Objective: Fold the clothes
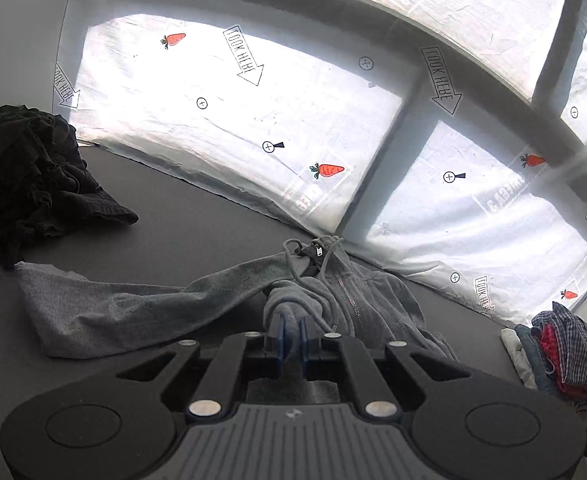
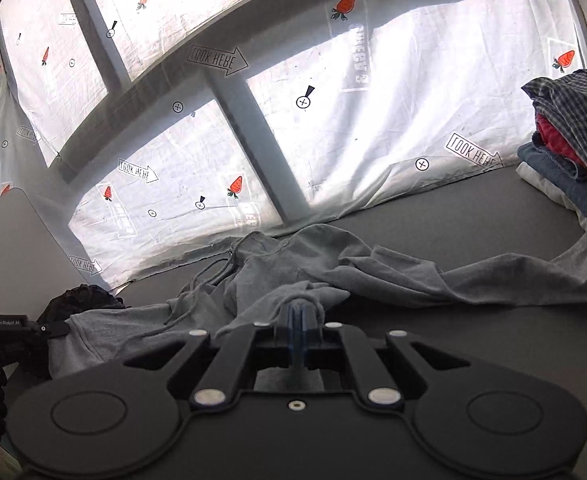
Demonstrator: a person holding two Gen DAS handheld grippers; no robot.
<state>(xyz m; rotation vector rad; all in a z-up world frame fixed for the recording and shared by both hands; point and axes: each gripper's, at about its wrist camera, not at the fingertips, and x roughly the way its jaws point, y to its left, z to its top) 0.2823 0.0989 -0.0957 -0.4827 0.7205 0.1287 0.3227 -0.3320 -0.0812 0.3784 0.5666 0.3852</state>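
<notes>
The left claw (image 1: 292, 326) and right claw (image 2: 299, 312) each clenched a bunch of the grey hoodie (image 1: 197, 296), likely to spread it on the desk (image 1: 197, 216) beside the folded stack (image 1: 565, 352).

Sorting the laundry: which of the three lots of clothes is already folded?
The stack with the checked shirt on top. The black heap is crumpled, and the grey hoodie lies spread out, gripped by both tongs.
</notes>
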